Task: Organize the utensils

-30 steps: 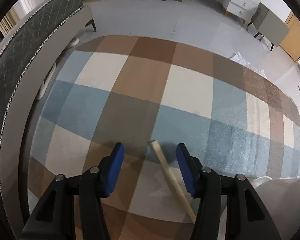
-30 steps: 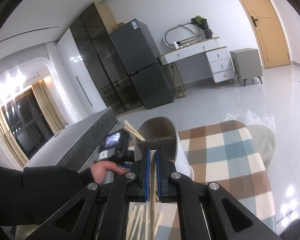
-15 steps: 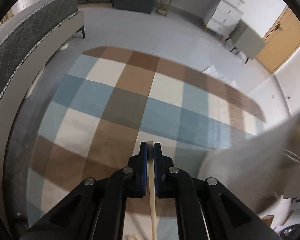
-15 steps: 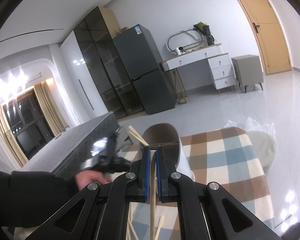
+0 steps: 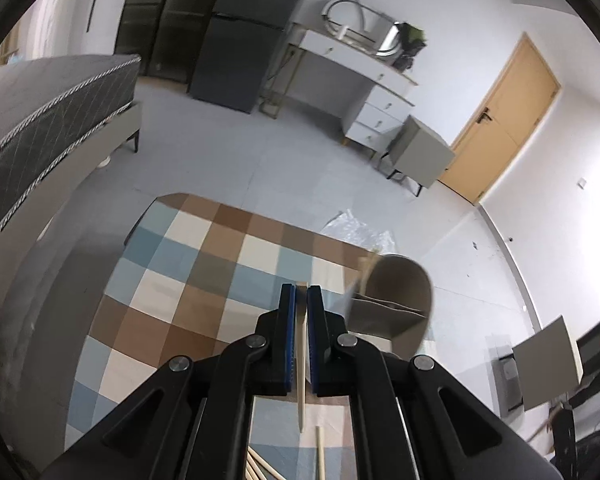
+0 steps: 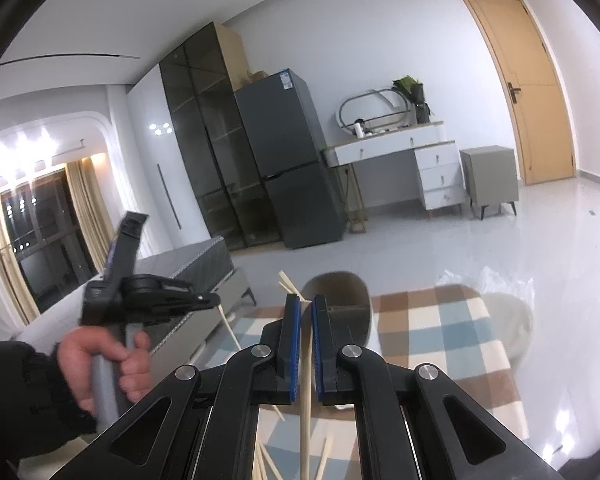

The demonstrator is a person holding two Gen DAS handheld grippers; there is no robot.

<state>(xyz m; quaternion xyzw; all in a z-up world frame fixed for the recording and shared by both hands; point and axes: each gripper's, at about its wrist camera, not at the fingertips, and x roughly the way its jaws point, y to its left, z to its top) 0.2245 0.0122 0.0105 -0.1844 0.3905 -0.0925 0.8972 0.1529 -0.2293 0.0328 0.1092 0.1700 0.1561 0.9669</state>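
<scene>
My left gripper (image 5: 301,292) is shut on a pale wooden chopstick (image 5: 301,364), held above the checked rug (image 5: 188,292). Its lower end hangs between the arms. To the right stands a grey-and-white utensil holder (image 5: 396,304) with a divider and a stick poking out. My right gripper (image 6: 306,304) is shut on another chopstick (image 6: 307,384) just in front of that holder (image 6: 340,290), which has chopsticks (image 6: 288,282) leaning in it. In the right wrist view a hand (image 6: 100,364) lifts the left gripper (image 6: 216,300) with its chopstick (image 6: 230,330). Loose chopsticks (image 5: 320,452) lie on the rug below.
A grey bed (image 5: 40,120) runs along the left. A dark fridge (image 6: 292,160), a white dresser (image 6: 412,164), a grey cabinet (image 6: 490,178) and a wooden door (image 6: 528,88) line the far wall. Crumpled plastic (image 5: 356,232) and a round grey pad (image 6: 512,320) sit by the rug.
The left gripper closed on the chopstick that lay on the rug, lifted it and tilted up, so the room and holder came into view. The right gripper shifted slightly, still gripping its chopstick.
</scene>
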